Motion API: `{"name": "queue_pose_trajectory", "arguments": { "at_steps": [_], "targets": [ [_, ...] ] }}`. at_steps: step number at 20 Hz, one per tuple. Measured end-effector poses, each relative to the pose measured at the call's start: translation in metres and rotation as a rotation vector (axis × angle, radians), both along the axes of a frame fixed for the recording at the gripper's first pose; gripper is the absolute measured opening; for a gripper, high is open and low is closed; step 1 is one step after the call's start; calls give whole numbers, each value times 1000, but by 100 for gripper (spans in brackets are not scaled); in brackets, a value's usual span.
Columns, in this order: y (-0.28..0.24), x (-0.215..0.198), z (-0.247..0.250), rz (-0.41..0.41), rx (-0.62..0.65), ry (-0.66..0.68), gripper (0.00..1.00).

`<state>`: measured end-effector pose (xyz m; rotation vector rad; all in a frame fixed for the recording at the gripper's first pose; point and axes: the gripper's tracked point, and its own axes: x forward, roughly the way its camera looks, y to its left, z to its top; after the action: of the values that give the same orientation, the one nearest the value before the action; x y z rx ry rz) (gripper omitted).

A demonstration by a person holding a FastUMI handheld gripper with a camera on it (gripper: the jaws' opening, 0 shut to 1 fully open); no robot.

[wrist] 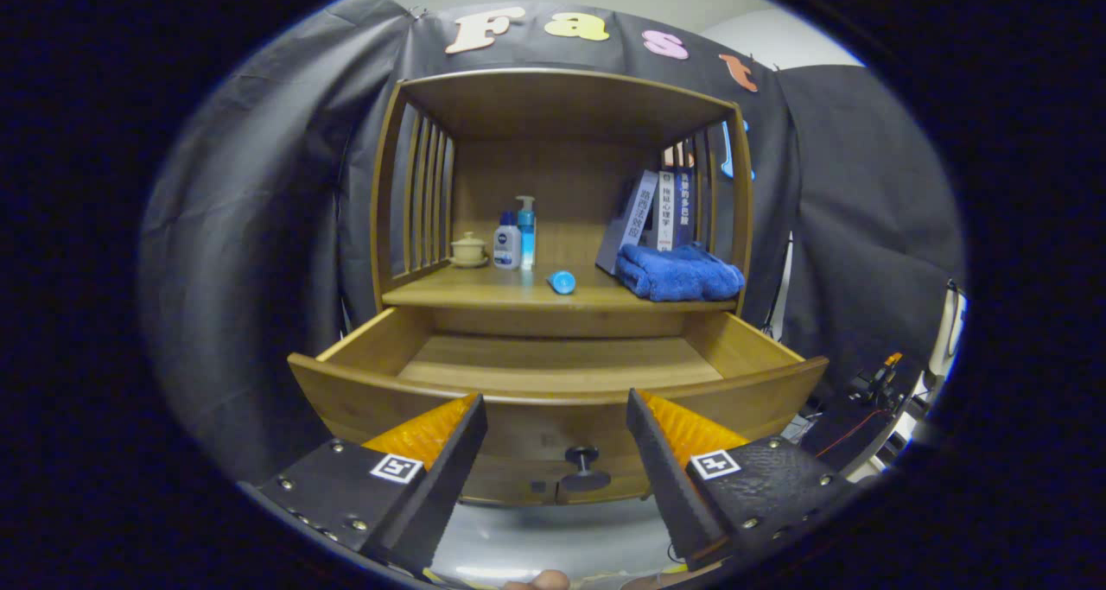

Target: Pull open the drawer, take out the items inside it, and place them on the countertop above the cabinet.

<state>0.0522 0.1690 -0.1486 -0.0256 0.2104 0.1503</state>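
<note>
A wooden drawer (553, 370) stands pulled open below the countertop (518, 295) — its bare floor showing — as the gripper (557, 404) hangs before it, jaws wide, gripping nothing; book-spine lettering (664, 210) is unreadable.

The cabinet (562, 106) is warm honey-brown wood with a faint straight grain, and its drawer (553, 374) matches it, the drawer floor a shade paler. On the drawer front sits a black knob (582, 458). On the countertop (518, 295) above the drawer, the small tube (562, 282) is light blue. Right of the tube, the folded towel (680, 272) is deep royal blue. Behind the towel, the books (661, 210) show white and dark blue spines. Left of the tube, the pump bottle (526, 230) is clear blue with a white top, the squat bottle (507, 240) beside it white with a dark blue cap, and the lidded cup (468, 248) cream. The gripper (556, 417), fingers apart, carries black-and-white square markers.
</note>
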Motion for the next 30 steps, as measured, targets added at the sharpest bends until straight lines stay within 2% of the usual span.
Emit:
{"name": "queue_pose_trajectory", "arguments": {
  "at_steps": [9, 13, 24, 30],
  "targets": [
    [9, 21, -35, 35, -1, 60, 97],
    [1, 25, -45, 20, -39, 92, 97],
    [0, 36, -43, 37, -36, 87, 97],
    [6, 57, -34, 43, -36, 67, 97]
  ]
}}
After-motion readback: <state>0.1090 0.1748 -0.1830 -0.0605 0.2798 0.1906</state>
